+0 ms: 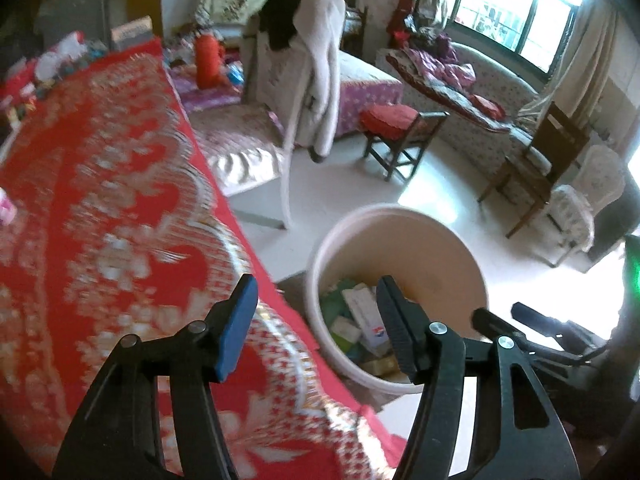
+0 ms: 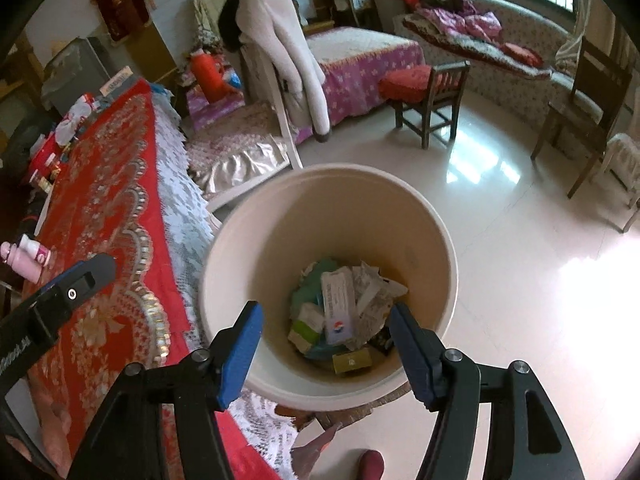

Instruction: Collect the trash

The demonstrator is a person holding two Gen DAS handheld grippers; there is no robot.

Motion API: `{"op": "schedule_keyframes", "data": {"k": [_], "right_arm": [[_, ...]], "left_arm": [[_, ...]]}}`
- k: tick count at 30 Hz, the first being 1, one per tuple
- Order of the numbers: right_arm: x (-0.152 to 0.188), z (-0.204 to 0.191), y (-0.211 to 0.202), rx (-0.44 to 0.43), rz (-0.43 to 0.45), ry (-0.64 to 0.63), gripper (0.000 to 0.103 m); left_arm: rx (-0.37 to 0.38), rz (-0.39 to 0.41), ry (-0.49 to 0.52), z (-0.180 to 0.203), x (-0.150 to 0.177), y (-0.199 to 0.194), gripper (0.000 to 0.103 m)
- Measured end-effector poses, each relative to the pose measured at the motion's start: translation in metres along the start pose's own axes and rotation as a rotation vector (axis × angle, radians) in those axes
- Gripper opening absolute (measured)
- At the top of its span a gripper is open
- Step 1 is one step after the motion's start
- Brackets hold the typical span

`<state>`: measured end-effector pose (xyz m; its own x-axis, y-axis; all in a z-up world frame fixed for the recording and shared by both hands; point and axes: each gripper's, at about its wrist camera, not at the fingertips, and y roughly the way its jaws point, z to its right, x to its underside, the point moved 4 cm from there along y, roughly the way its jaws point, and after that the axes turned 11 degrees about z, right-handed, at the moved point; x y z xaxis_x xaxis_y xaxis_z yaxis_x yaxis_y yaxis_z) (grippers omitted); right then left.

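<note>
Your left hand-held gripper and right hand-held gripper: both wide apart, nothing held. Red desk left of frame, bin on shiny floor center.

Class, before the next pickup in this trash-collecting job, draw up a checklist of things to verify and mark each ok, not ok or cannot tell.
1. Right claw open and holding nothing: ok.
2. Left claw open and holding nothing: ok.
3. Bin upright on the floor beside the table: ok.
4. Room left in the bin above the trash: ok.
5. More trash waiting on the red tablecloth: cannot tell; the far-end clutter is too small to identify.
</note>
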<state>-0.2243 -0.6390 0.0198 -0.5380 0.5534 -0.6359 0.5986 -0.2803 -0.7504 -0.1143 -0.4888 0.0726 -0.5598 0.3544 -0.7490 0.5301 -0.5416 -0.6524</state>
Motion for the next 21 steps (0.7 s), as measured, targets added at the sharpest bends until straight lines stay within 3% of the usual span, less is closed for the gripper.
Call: {"op": "schedule_keyframes", "data": {"k": [13, 21], "right_arm": [[-0.018, -0.044, -0.087, -0.046, 0.217, -0.073, 0.064], [-0.025, -0.068, -0.135, -0.043, 0.341, -0.123, 0.07]], "left_arm": [[-0.06, 0.207, 0.02, -0.024, -0.025, -0.098, 0.06], [-0.073, 0.282, 0.029, -0.026, -0.024, -0.133, 0.06]]}}
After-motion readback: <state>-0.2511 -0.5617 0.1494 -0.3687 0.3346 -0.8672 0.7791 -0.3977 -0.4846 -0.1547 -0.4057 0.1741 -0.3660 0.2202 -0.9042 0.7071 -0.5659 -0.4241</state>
